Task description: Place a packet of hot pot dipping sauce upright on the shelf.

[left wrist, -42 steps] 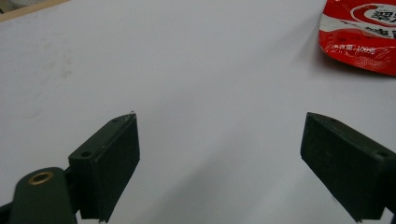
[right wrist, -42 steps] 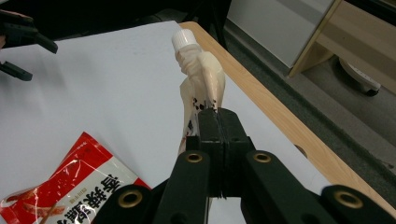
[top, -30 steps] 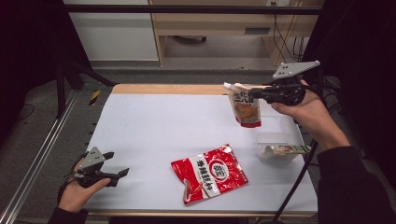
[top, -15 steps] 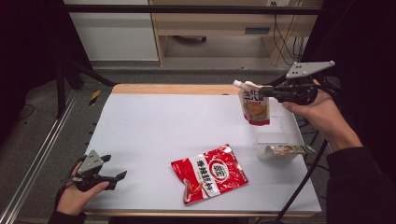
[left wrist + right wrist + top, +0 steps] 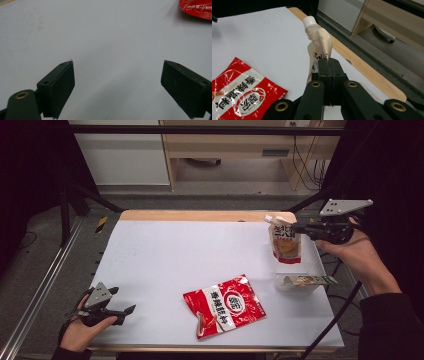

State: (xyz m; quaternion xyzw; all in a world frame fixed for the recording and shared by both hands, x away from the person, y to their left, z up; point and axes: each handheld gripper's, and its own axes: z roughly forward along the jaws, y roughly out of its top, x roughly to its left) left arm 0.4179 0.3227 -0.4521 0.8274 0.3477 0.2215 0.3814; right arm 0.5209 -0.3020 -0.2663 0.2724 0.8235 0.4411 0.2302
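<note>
White, matte table surface (image 5: 165, 270) with a pale wooden far edge occupies the centre of the high view. At the right of that view, the right gripper (image 5: 298, 227), black with a grey three-cornered plate on top, has its jaws pressed together on the upper edge of a cream spouted plastic pouch (image 5: 285, 242) with a white screw cap; the pouch hangs upright in the air above the right part of the table, its front bearing dark Chinese characters over an orange picture, the writing too small to read with certainty. In the right gripper view the same pouch (image 5: 318, 47) rises from the closed jaws, cap at upper centre. Directly below the pouch in the high view lies a small clear plastic tub (image 5: 296, 283) with a printed greenish lid, its text illegible. At lower centre lies a flat red glossy snack packet (image 5: 225, 305) with white Chinese lettering and a round white emblem; in the left gripper view its corner (image 5: 197, 10) shows a white line ending in "100". At the lower left of the high view, the left gripper (image 5: 122, 312) sits at the table's near edge, jaws spread wide with nothing between them.
</note>
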